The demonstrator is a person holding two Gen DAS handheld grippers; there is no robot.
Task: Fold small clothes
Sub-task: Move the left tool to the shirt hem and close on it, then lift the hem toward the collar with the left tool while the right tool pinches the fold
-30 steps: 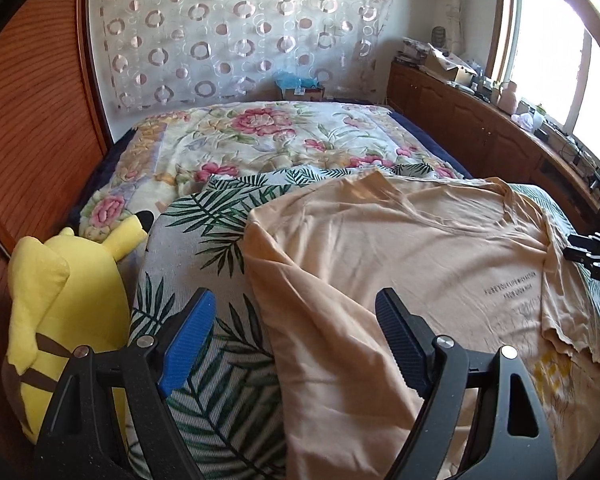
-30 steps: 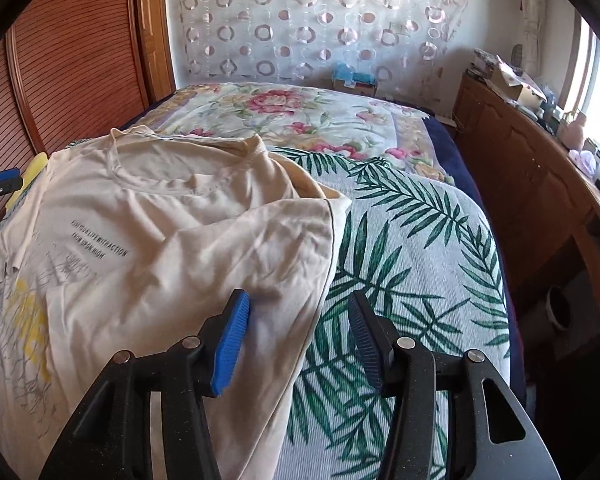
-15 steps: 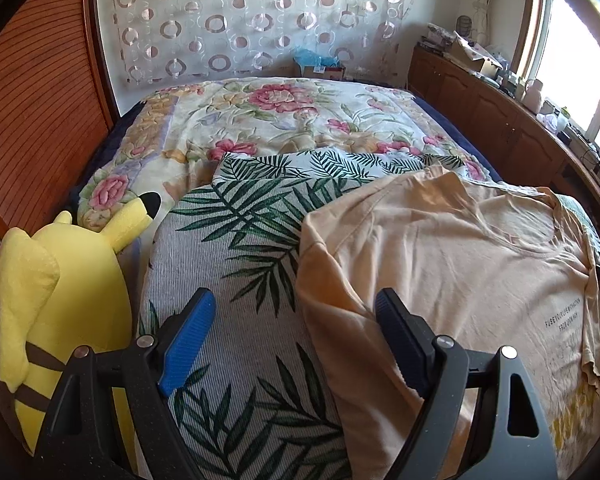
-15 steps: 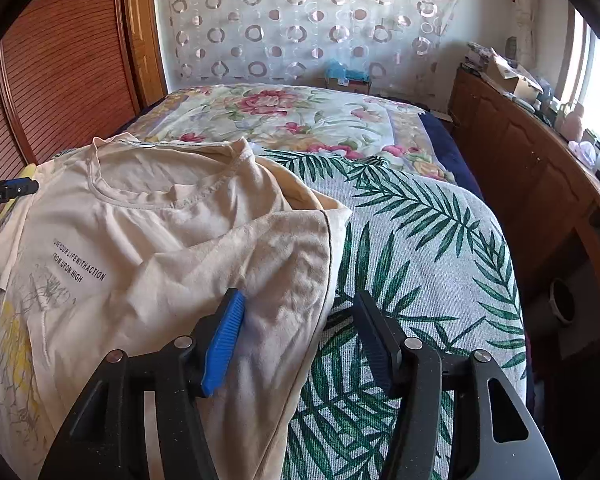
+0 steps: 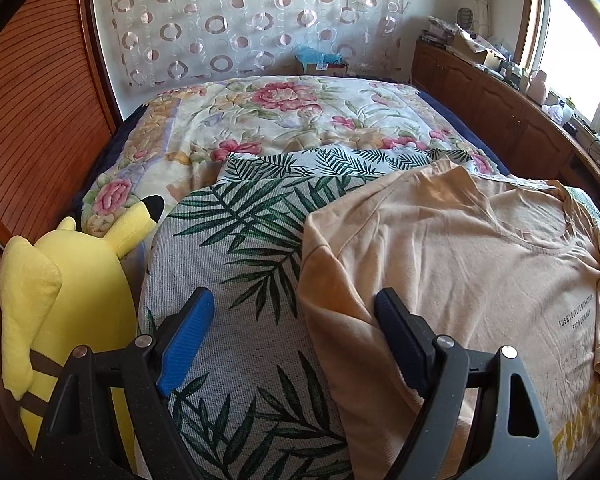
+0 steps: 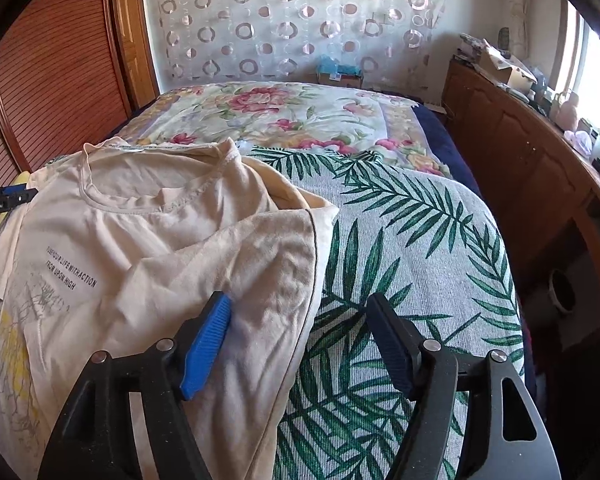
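Observation:
A beige T-shirt point(image 5: 472, 264) with black lettering lies face up on a palm-leaf blanket point(image 5: 236, 240) on the bed; it also shows in the right wrist view point(image 6: 152, 248). My left gripper point(image 5: 296, 312) is open, straddling the shirt's left sleeve edge just above it. My right gripper point(image 6: 300, 320) is open, straddling the shirt's folded-over right sleeve edge. Neither holds anything. The left gripper's tip point(image 6: 4, 196) shows at the left edge of the right wrist view.
A yellow plush toy point(image 5: 60, 296) lies at the bed's left side by a wooden slatted wall point(image 5: 32, 92). A floral quilt point(image 5: 292, 120) covers the far bed. A wooden cabinet point(image 6: 532, 168) with clutter runs along the right, under the window.
Both grippers have drawn outward toward the shirt's side edges; the left view shifted left, showing more blanket. Both stay open.

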